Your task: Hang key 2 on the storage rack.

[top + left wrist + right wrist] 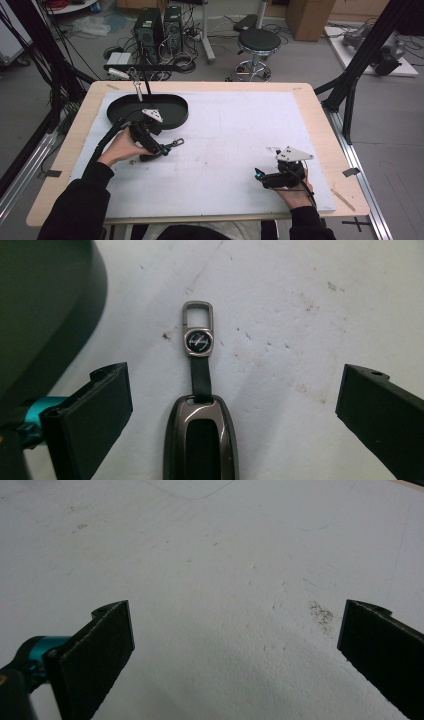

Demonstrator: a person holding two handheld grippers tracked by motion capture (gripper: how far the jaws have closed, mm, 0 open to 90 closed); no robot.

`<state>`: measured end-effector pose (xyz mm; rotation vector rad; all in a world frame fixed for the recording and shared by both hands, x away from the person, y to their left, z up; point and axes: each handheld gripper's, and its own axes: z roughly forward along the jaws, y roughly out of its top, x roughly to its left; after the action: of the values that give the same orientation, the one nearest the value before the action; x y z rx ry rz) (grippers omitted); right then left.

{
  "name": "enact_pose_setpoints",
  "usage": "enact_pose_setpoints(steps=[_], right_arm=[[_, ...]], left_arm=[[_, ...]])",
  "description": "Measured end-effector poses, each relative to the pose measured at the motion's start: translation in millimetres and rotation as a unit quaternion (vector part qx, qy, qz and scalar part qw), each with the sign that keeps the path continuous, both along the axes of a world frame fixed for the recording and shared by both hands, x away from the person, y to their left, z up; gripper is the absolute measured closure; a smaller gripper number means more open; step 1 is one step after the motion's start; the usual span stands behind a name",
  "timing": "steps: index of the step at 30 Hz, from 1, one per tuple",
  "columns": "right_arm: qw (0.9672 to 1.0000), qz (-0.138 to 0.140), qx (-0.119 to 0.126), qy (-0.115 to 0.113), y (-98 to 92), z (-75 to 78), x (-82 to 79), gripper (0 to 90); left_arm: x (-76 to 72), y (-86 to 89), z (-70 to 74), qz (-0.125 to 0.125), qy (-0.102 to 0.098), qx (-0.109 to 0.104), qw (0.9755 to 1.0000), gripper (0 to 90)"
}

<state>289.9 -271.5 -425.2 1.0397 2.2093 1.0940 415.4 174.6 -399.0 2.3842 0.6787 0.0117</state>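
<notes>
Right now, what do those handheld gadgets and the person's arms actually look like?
Each is a chunky black handheld left gripper and right gripper with two flat, black, rectangular jaws and a turquoise metal fitting by one jaw. A pale grey three-cornered plate with small holes tops each, and a black cable trails back. The person wears black long sleeves.

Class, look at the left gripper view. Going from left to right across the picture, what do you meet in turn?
Black tray → left jaw of the left hand-held gripper → car key fob lying on the white table cover → right jaw.
</notes>
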Motion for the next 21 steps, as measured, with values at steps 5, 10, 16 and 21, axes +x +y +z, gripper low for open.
enact_pose_setpoints(steps=[5, 10, 16, 21], right_arm=[[1.0, 0.0, -0.003, -0.001, 0.0, -0.6, 0.2, 0.8], [1.0, 0.002, -0.006, 0.0, 0.6, -1.3, 0.6, 0.8], [1.0, 0.001, -0.006, 0.002, 0.6, -1.8, 0.7, 0.8], [1.0, 0.002, -0.009, 0.001, 0.7, -2.2, 1.0, 0.8]], left_arm=[[3.6, -3.6, -7.9, -0.014, 0.015, 0.023, 0.9995, 4.6], [5.1, -9.0, -16.9, -0.017, 0.021, 0.05, 0.9984, 6.7], [3.4, -14.5, -21.1, -0.019, 0.003, 0.071, 0.9973, 10.6], [2.8, -16.6, -23.8, -0.016, -0.002, 0.086, 0.9962, 20.7]])
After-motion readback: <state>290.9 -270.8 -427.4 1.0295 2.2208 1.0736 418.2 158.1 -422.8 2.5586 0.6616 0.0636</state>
